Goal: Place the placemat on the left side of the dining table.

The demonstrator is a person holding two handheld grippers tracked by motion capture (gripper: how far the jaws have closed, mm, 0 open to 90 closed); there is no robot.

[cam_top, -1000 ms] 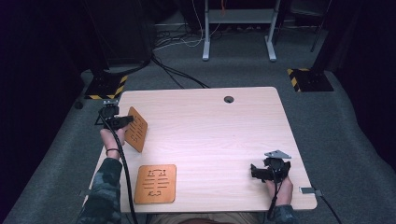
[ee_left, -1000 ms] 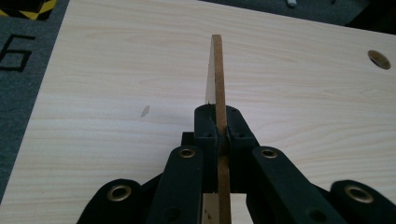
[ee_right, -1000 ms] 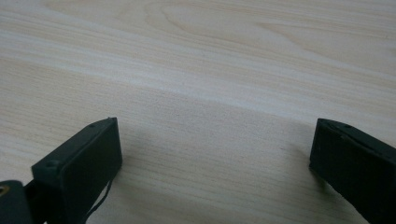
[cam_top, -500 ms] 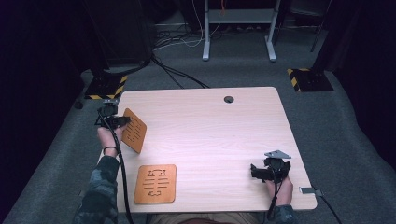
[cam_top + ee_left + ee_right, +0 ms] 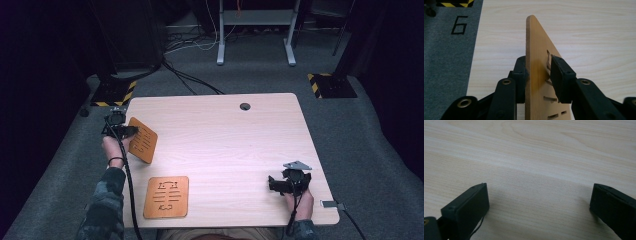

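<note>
Two thin wooden boards with cut-out slots are here. One board is lifted on edge at the table's left side, with my left gripper shut on it. In the left gripper view the jaws clamp both faces of this board, which stands upright between them. The second board lies flat near the front left edge. My right gripper rests low over the table at the front right, open, with bare tabletop between its jaws in the right gripper view.
The light wooden table has a round cable hole near its far edge. Grey carpet surrounds it, with a "6" marked on the floor at the left. Cables, a dark cabinet and a metal stand lie beyond the far edge.
My left gripper has shifted slightly left and away with the board held in it. The right gripper has stayed put.
</note>
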